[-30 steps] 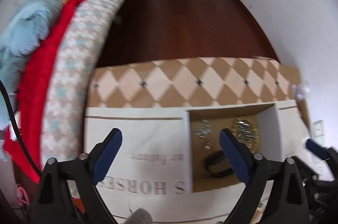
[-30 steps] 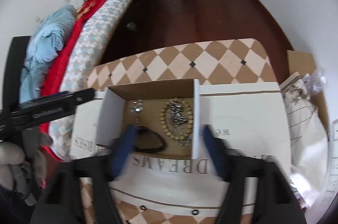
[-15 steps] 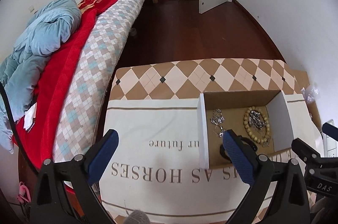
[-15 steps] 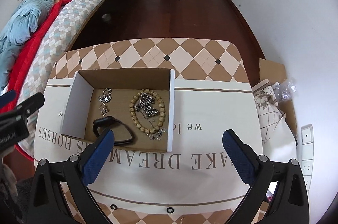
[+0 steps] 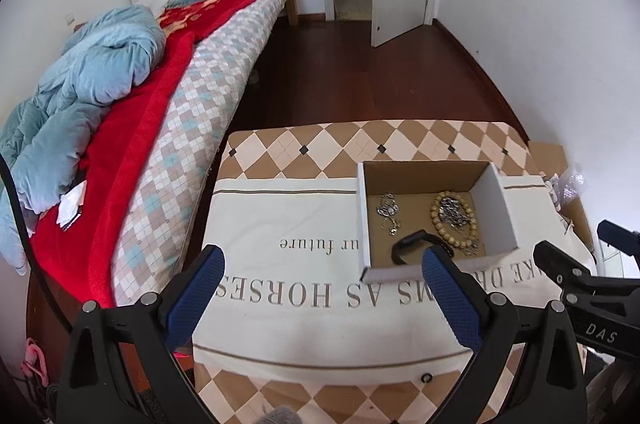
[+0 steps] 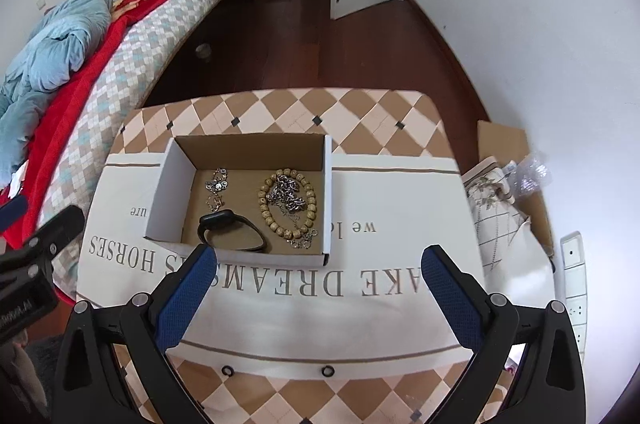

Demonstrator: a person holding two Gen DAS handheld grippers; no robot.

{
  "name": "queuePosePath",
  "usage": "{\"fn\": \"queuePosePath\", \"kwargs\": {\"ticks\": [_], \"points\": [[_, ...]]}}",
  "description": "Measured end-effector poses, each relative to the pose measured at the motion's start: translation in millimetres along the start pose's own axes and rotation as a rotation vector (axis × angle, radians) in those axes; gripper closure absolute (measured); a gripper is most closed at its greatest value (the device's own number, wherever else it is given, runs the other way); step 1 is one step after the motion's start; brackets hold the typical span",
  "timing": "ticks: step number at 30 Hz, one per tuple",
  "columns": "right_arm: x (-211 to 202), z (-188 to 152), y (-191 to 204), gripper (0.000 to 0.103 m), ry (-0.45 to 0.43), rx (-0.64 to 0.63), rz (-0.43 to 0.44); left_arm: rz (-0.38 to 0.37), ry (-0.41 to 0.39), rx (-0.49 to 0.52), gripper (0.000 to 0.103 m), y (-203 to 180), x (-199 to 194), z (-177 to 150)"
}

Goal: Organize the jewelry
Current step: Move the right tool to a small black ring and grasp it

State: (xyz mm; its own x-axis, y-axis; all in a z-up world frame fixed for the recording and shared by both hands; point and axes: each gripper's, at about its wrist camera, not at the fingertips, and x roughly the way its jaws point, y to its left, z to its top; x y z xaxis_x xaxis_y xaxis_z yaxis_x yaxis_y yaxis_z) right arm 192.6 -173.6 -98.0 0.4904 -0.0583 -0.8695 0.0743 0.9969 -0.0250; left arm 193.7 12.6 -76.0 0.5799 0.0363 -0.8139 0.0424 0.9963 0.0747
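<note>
Here both grippers' fingers [image 5: 202, 282] [image 6: 448, 288] spread wide, empty, near the box [image 6: 326, 192] front edge.

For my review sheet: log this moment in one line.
left gripper open, empty | right gripper open, empty | jewelry in box
</note>
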Motion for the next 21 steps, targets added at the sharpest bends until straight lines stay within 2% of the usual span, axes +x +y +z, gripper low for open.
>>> {"fn": "queuePosePath", "kwargs": {"ticks": [15, 21], "points": [[-109, -38, -3, 0.0, -0.176, 0.018, -0.014, -0.02, -0.11, -0.007, 0.002, 3, -85, -31], [-136, -47, -2, 0.0, -0.208, 0.014, -0.007, -0.023, -0.152, -0.023, 0.002, 8, -111, -34]]}}
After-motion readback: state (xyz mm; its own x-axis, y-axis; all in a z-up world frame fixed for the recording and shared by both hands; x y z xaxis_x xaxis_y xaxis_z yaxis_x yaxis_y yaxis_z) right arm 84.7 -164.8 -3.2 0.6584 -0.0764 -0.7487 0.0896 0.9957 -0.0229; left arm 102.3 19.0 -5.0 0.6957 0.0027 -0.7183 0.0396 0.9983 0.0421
